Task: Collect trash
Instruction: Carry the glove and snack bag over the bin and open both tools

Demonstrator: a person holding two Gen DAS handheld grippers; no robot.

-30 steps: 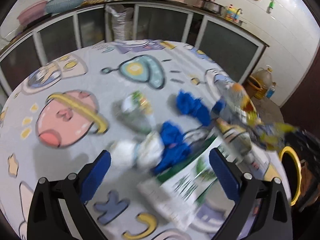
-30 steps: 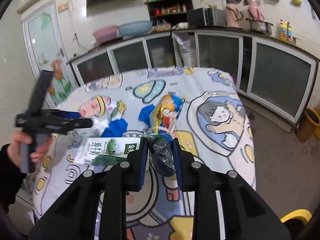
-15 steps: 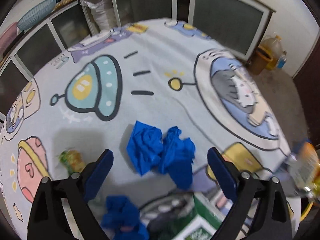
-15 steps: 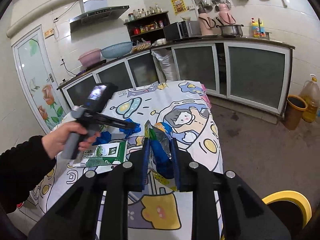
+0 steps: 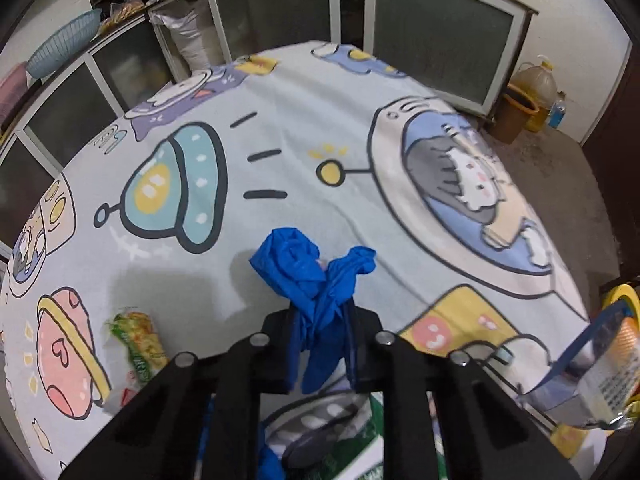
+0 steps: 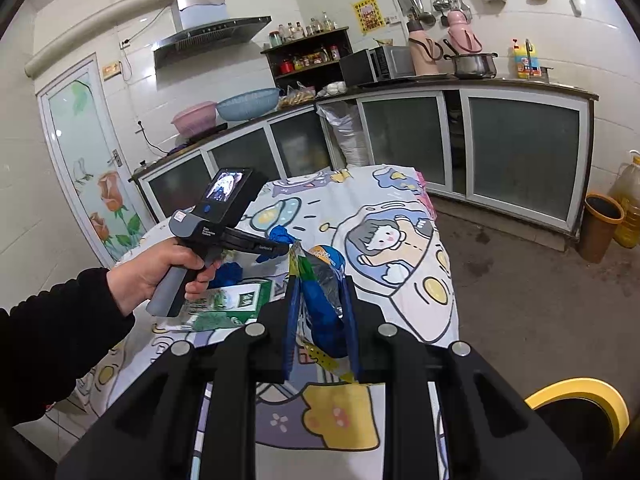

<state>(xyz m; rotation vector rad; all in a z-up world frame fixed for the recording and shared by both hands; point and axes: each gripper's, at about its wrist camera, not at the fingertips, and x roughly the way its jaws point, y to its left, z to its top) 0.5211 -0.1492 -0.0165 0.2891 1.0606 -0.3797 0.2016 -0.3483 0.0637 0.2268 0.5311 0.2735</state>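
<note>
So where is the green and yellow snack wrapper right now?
In the left wrist view the snack wrapper lies on the tablecloth at lower left, beside the pink planet print, left of the left gripper.

Both views were fisheye, with dark rounded corners and the cabinets (image 6: pixel 520 152) bowed. Light was even and fairly bright indoors; white wall tiles (image 6: pixel 560 28) showed soft glare. A faint shadow lay on the tablecloth (image 5: pixel 172 292). The wrapper (image 5: pixel 600 376) at the left view's right edge was smeared.

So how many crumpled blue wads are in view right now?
2: one blue wad pinched in the left tongs, another on the table beside the green-white packet. More may hide underneath.
</note>
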